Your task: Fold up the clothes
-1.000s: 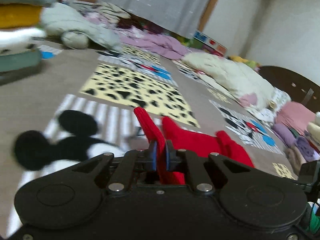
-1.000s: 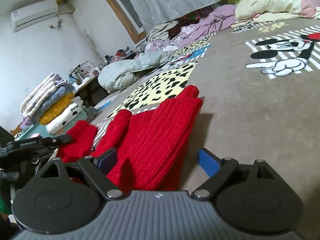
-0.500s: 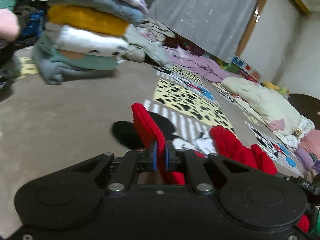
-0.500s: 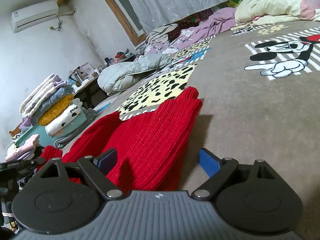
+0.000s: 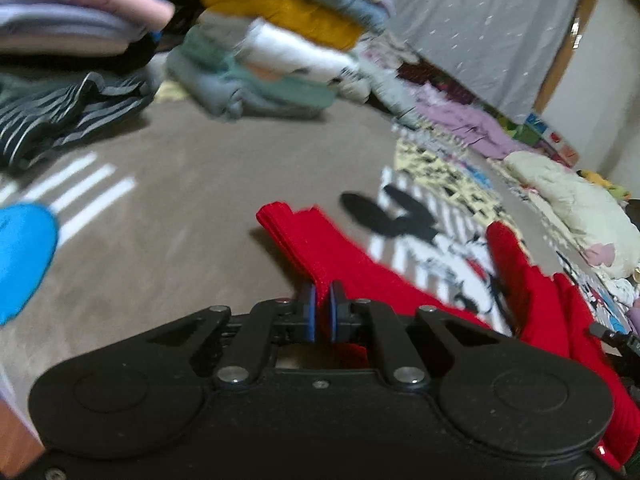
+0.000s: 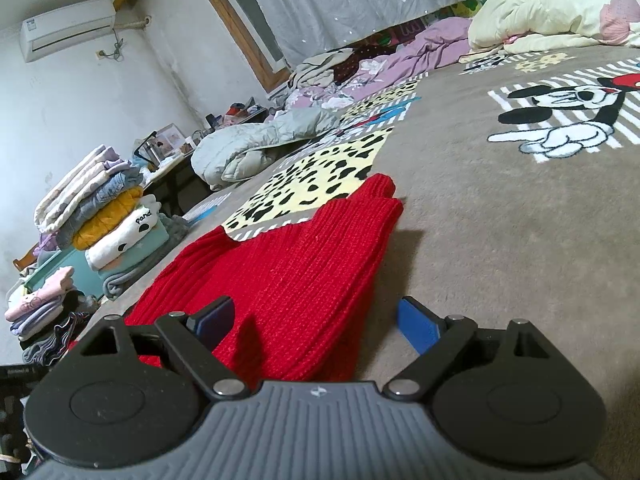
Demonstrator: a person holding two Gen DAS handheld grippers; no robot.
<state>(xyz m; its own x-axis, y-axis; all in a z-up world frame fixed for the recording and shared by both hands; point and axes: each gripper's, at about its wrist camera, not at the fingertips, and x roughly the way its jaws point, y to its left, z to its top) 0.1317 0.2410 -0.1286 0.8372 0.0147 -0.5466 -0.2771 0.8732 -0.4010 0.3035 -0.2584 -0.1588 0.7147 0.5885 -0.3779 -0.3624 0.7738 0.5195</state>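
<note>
Red knit sweater (image 6: pixel 288 280) lies spread on a grey-brown carpet (image 6: pixel 500 240), partly covering a yellow panel with black spots (image 6: pixel 320 176). Left claw (image 5: pixel 323 312): blue pads pressed together on a strip of the sweater (image 5: pixel 320 252), which rises from the pads and ends in a folded cuff just above the carpet (image 5: pixel 168 216). More of the red knit runs off to the right in the left wrist view, over a black-and-white cartoon print (image 5: pixel 400 220). Right claw (image 6: pixel 316 320): jaws spread wide, one dark pad at the left and one blue pad at the right, the near hem of the sweater lying between them; whether either pad touches the knit cannot be told. A small fold of knit stands up just ahead of this claw.

Background, right wrist view: a stack of folded clothes (image 6: pixel 108 216) at the left, well apart from the sweater; a grey quilt (image 6: pixel 260 140) beyond the spotted panel; a cartoon mouse print (image 6: pixel 568 116) on the carpet at the right; a cream duvet (image 6: pixel 552 8) at the far right; a grey curtain (image 6: pixel 340 0); an air conditioner (image 6: pixel 68 28) on the wall. Left wrist view is motion-blurred; the same stack (image 5: pixel 288 40) and a striped garment (image 5: pixel 68 112) appear at the upper left.
</note>
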